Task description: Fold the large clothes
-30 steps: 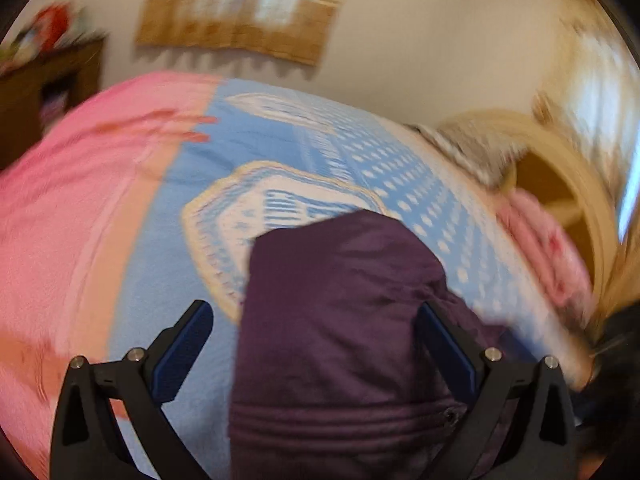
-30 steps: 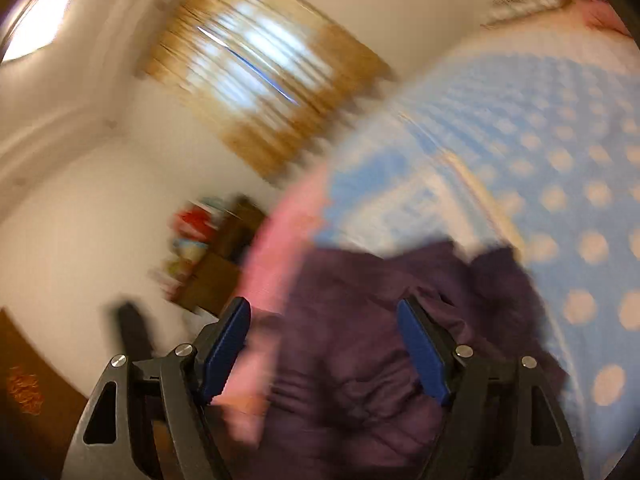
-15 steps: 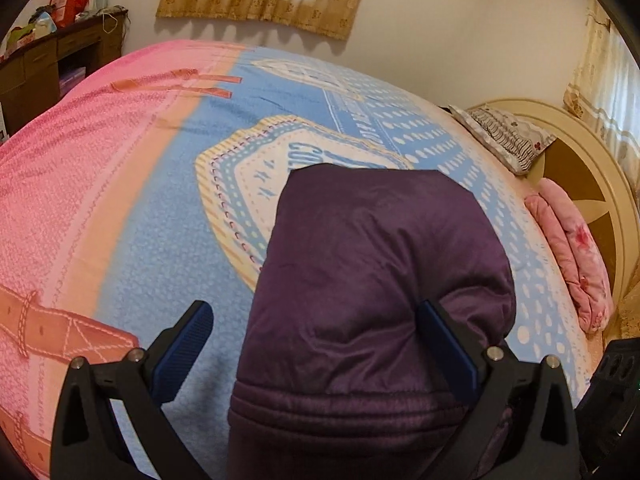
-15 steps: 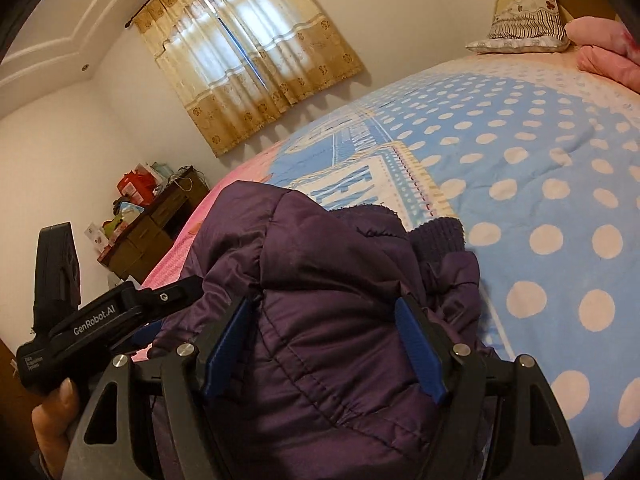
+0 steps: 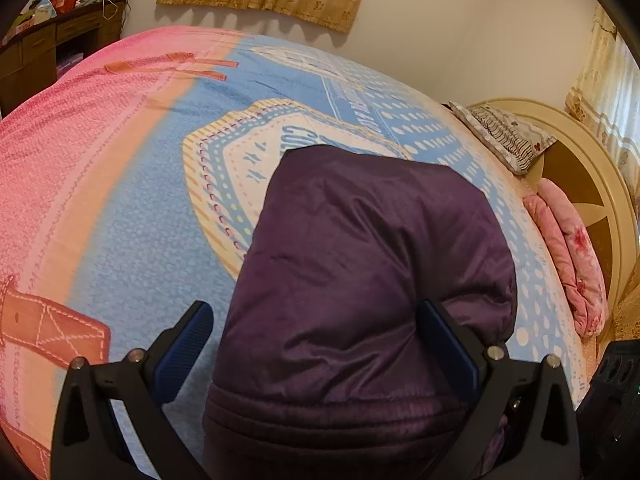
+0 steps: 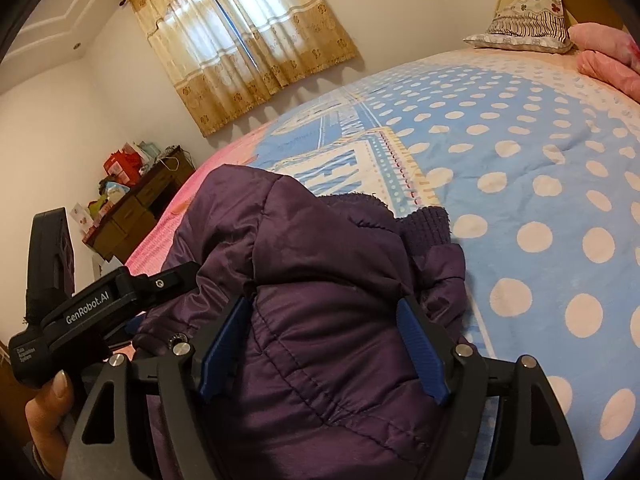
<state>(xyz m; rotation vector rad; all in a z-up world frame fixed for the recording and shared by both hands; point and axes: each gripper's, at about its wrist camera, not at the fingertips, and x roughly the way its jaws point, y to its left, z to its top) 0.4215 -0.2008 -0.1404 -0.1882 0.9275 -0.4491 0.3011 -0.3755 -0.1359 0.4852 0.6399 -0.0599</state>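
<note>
A dark purple padded jacket (image 5: 368,272) lies bunched and folded on the bed's blue, pink and white cover (image 5: 120,208). My left gripper (image 5: 316,340) is open, its blue pads wide apart over the jacket's near hem. In the right wrist view the jacket (image 6: 328,320) fills the space between the open fingers of my right gripper (image 6: 324,344), and a ribbed cuff (image 6: 424,224) sticks out toward the polka-dot cover (image 6: 520,184). The left gripper's body (image 6: 100,304) shows at the jacket's left side, held by a hand.
A striped pillow (image 5: 504,136) and a folded pink quilt (image 5: 572,264) lie by the cream headboard (image 5: 592,200). A dark wooden desk (image 5: 40,56) with clutter stands at the far left. A curtained window (image 6: 240,40) is on the wall behind the bed.
Both views have steadied from blurred motion a second ago. The jacket has settled into a folded bundle, and both grippers have closed in over it with fingers still open.
</note>
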